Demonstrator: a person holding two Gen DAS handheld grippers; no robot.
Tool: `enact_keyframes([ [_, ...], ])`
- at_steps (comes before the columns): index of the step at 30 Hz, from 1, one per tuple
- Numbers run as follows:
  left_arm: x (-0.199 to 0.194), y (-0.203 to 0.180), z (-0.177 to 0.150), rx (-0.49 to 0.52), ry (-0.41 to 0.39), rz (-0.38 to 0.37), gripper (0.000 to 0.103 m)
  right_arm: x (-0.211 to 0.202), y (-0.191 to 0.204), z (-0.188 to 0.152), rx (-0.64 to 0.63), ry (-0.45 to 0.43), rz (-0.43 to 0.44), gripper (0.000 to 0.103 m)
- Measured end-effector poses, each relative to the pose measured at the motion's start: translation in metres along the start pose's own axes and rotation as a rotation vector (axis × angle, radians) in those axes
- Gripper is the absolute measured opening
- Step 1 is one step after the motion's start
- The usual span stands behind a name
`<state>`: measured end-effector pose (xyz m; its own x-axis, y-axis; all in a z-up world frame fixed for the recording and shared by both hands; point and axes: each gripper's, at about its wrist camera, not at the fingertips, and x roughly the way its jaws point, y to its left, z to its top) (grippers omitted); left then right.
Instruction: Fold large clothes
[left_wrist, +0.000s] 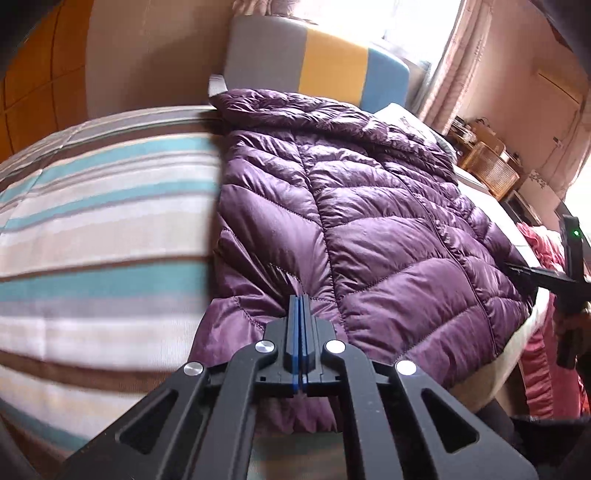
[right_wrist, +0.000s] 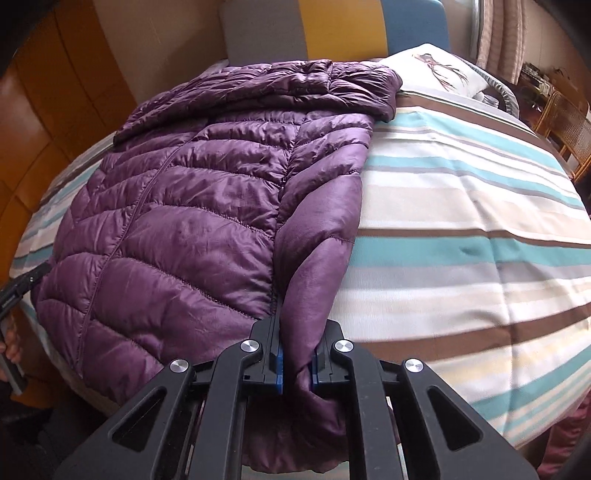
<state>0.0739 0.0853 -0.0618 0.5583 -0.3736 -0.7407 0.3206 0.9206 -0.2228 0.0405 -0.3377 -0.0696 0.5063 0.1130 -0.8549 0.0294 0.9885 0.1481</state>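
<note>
A purple quilted down jacket (left_wrist: 369, 206) lies flat on a striped bed, collar toward the headboard; it also shows in the right wrist view (right_wrist: 192, 206). My left gripper (left_wrist: 300, 299) has its blue pads pressed together at the jacket's near hem; whether fabric is pinched between them is unclear. My right gripper (right_wrist: 297, 354) is shut on a bunched sleeve or hem fold (right_wrist: 317, 258) at the jacket's near right edge. The right gripper also shows at the far right of the left wrist view (left_wrist: 524, 269), and the left gripper at the left edge of the right wrist view (right_wrist: 37, 275).
The striped duvet (right_wrist: 461, 229) covers the bed. A grey, yellow and blue headboard (left_wrist: 317, 62) stands behind. A printed pillow (right_wrist: 439, 70) lies at the head. Wicker furniture (left_wrist: 487, 166) and pink fabric (left_wrist: 543, 332) are beside the bed. A wooden wardrobe (right_wrist: 40, 122) stands at left.
</note>
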Motion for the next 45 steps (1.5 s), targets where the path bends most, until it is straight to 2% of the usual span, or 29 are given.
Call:
enact_keyframes([
  [7,-0.027,-0.002,-0.029,0.007,0.055,-0.047,0.0,-0.019,-0.023,-0.03,-0.006,0.033,0.018,0.01],
  [8,-0.03,-0.001,-0.031,0.009,0.059,-0.05,0.0,-0.019,-0.024,-0.032,0.029,0.1,0.12,0.01],
  [12,-0.041,-0.002,-0.039,0.036,0.086,-0.05,0.0,-0.025,-0.03,-0.042,0.008,0.125,0.128,0.007],
  [16,-0.052,0.0,-0.043,0.028,0.115,-0.085,0.0,-0.036,-0.036,-0.048,-0.013,0.146,0.142,0.007],
  [19,-0.062,0.007,-0.035,0.022,0.118,-0.118,0.0,-0.043,-0.039,-0.044,-0.025,0.155,0.163,0.006],
  [26,-0.101,0.019,0.011,0.009,0.004,-0.199,0.0,-0.056,-0.041,0.008,-0.063,0.083,0.212,0.005],
  [32,-0.114,0.018,0.042,-0.001,-0.085,-0.252,0.0,-0.06,-0.058,0.055,-0.1,-0.015,0.241,0.005],
  [37,-0.106,0.014,0.075,0.006,-0.146,-0.275,0.0,-0.057,-0.059,0.088,-0.129,-0.069,0.229,0.005],
  [41,-0.091,0.016,0.105,0.006,-0.185,-0.255,0.0,-0.035,-0.064,0.124,-0.145,-0.084,0.201,0.005],
  [45,-0.063,0.023,0.142,-0.017,-0.199,-0.244,0.0,-0.006,-0.074,0.158,-0.109,-0.077,0.187,0.005],
])
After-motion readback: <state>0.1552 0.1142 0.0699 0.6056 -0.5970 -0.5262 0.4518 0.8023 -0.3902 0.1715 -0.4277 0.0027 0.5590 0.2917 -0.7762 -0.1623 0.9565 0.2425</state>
